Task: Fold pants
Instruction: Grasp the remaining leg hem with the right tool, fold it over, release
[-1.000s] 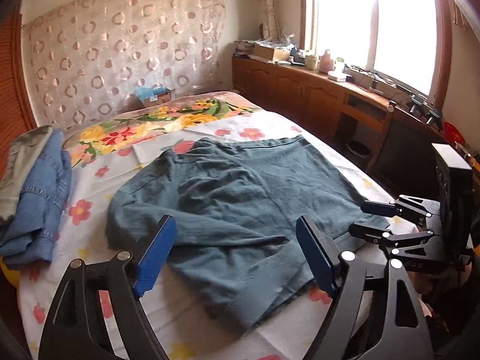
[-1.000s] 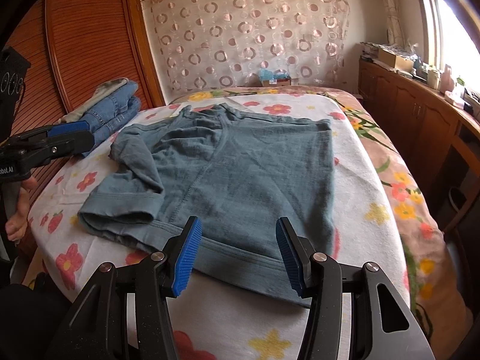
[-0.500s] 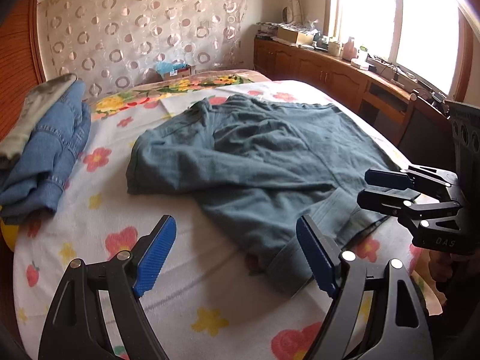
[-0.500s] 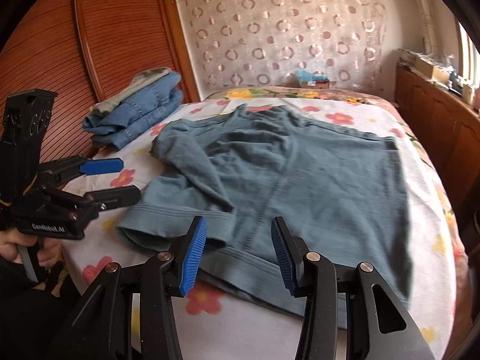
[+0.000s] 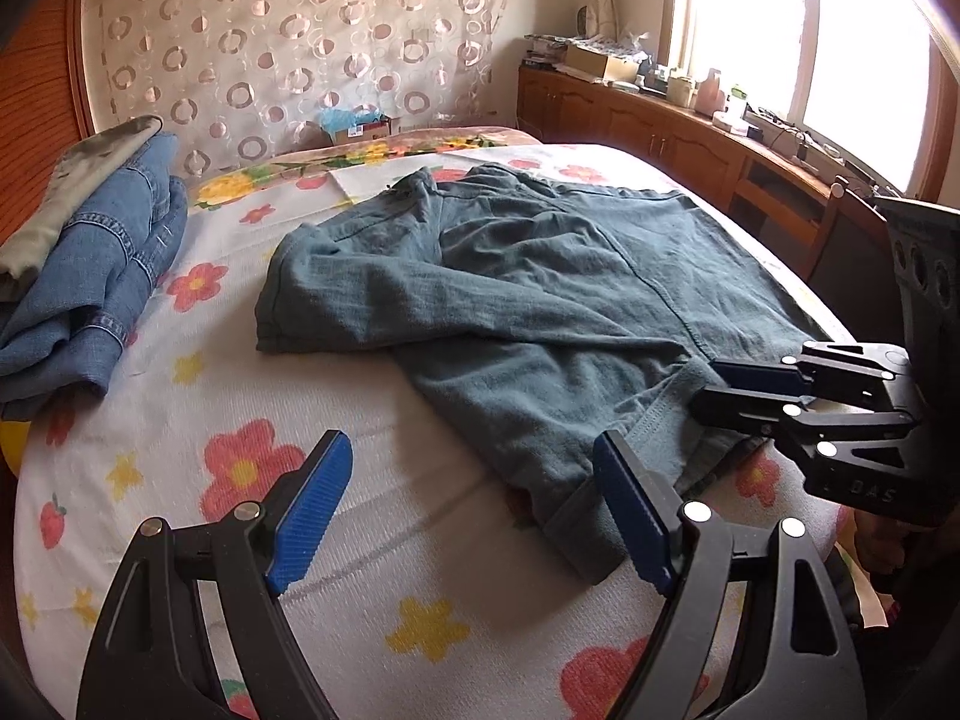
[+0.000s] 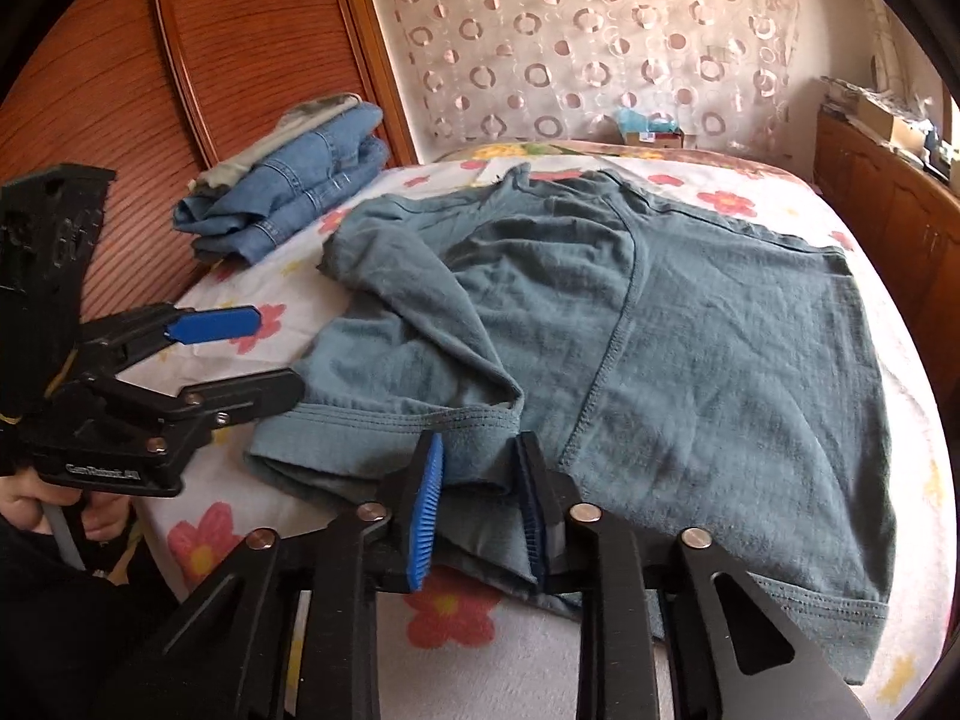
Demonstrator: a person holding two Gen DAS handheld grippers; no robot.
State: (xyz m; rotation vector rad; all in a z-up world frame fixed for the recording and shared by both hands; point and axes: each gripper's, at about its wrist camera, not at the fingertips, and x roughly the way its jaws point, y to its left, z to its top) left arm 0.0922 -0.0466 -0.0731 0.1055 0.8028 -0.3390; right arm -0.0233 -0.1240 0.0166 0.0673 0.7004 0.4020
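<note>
A: Where were the rumpled grey-green knit pants (image 6: 690, 372) lying at that moment?

B: Spread across the middle of the bed with the white flower-printed sheet (image 5: 198, 546), their ribbed hem along the near edge. One leg was already thrown back over the other, so the cloth lay doubled toward the near left corner.

A: And the right gripper (image 6: 480, 510)?

B: Its blue-padded jaws were closing, with a fold of the hem bunched between them. The pads looked to be just meeting the fabric, so I would call it a grip being taken, not yet a firm one. I judged it went for the thick hem because that edge gives more to pinch.

A: The left gripper (image 5: 474, 516)?

B: Released, jaws wide, hovering over bare sheet beside the doubled corner of the hem, holding nothing. It probably waited there to take that corner, so both ends could be lifted together.

A: Anything else on the bed?

B: A folded stack of blue denim jeans (image 6: 300, 180) with an olive garment on top, at the far left edge by the wooden headboard (image 6: 240, 60), well apart from the pants, likely finished pieces set aside.
</note>
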